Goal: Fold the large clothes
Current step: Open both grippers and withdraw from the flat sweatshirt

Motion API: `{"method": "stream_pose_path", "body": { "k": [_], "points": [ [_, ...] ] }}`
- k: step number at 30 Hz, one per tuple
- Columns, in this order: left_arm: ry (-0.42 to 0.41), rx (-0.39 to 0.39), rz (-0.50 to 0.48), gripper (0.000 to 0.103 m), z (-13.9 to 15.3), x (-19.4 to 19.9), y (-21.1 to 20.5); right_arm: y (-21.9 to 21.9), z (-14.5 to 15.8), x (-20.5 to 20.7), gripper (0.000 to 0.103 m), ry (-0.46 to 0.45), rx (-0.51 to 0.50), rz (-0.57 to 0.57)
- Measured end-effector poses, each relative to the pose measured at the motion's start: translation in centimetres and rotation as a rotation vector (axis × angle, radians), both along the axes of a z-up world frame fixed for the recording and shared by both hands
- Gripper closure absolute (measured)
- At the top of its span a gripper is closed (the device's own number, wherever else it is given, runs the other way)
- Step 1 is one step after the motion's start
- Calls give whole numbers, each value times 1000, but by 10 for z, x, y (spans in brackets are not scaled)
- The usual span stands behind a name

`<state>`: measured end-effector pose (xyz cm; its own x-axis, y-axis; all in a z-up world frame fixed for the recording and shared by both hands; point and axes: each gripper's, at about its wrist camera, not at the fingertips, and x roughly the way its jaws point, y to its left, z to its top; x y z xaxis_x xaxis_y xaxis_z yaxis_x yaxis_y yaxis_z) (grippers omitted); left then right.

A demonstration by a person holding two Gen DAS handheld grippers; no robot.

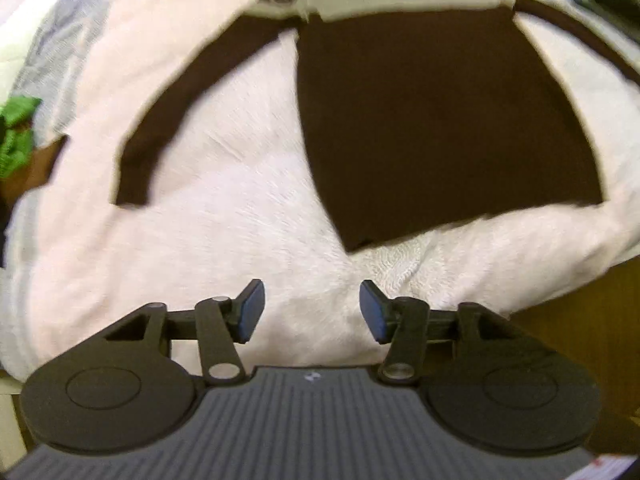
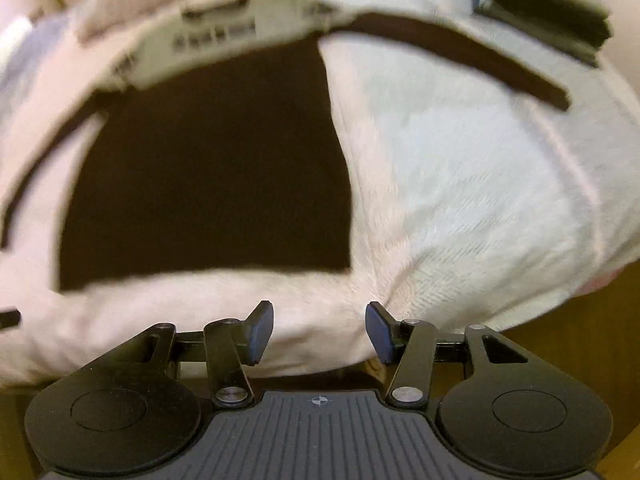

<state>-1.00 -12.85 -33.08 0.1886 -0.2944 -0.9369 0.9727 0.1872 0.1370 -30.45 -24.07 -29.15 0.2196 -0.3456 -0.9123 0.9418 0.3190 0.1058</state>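
Green cloth point(image 1: 16, 132) at far left edge, my left gripper point(image 1: 311, 310) jaws apart and empty over bare white blanket point(image 1: 240, 240), brown sweater point(image 1: 440, 120) spread flat ahead, sleeves out, my right gripper point(image 2: 319, 330) likewise gaping, empty, near hem, blanket edge beside wood floor point(image 2: 580, 320).

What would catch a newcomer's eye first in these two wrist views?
The dark brown long-sleeved top spread flat on the pale fluffy blanket, its sleeves splayed outward to each side. Nearer the cameras, the left gripper and right gripper hang open and empty over the blanket's near edge.
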Motion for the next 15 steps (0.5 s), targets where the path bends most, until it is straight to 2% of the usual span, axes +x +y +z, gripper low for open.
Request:
{"method": "stream_pose_path", "body": {
  "k": [3, 8, 11, 15],
  "points": [
    [-10, -62, -4, 40, 60, 6, 19, 22, 54, 16, 54, -61, -55, 2],
    [-20, -175, 21, 31, 138, 10, 49, 57, 122, 20, 54, -125, -104, 71],
    [-20, -226, 19, 27, 167, 5, 62, 74, 144, 22, 54, -150, -98, 80],
    [-7, -246, 5, 22, 192, -8, 79, 92, 156, 18, 54, -174, -63, 88]
  ]
}}
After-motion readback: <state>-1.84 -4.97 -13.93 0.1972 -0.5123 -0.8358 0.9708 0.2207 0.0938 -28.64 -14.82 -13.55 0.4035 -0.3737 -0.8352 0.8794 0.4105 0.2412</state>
